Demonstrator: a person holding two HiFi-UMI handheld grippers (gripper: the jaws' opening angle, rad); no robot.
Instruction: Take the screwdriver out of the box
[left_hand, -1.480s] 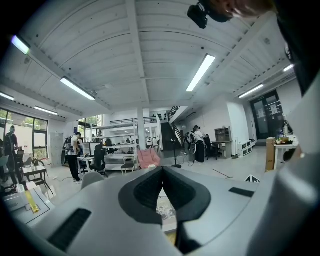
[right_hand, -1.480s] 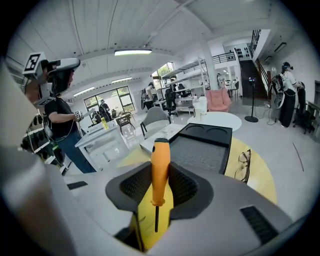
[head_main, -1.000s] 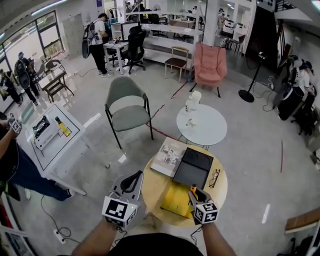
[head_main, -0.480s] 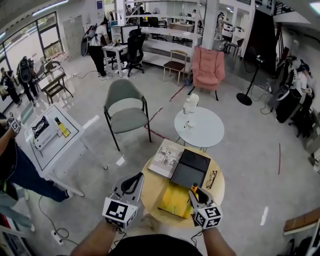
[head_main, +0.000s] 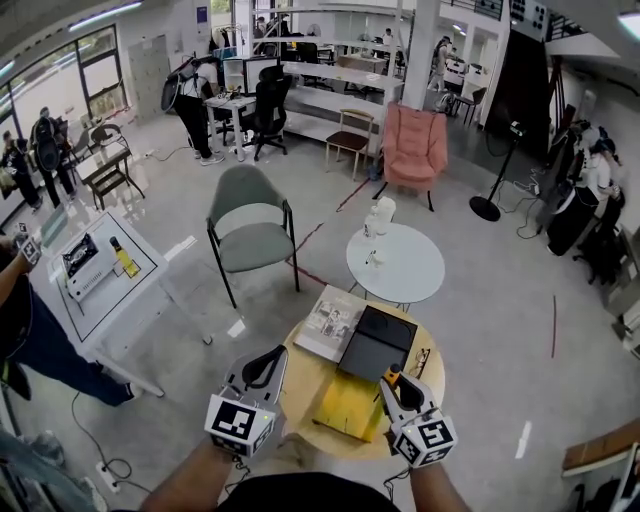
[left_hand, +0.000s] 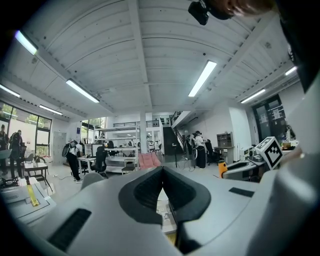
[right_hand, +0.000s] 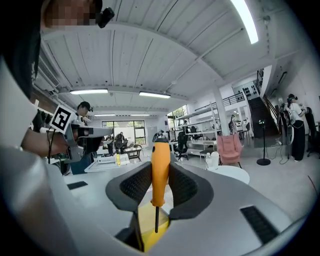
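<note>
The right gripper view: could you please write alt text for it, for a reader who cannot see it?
The right gripper is shut on a screwdriver, holding its orange handle upright with the dark shaft pointing down over a yellow box. Behind it are a white round table and a pink armchair in a bright open workspace.

Head view: the screwdriver (head_main: 388, 376) shows only its orange handle end; the rest lies behind the right gripper (head_main: 394, 388). Box (head_main: 345, 405) contents are indiscernible. Both forearms (head_main: 190, 478) are cut off at the bottom edge.
</note>
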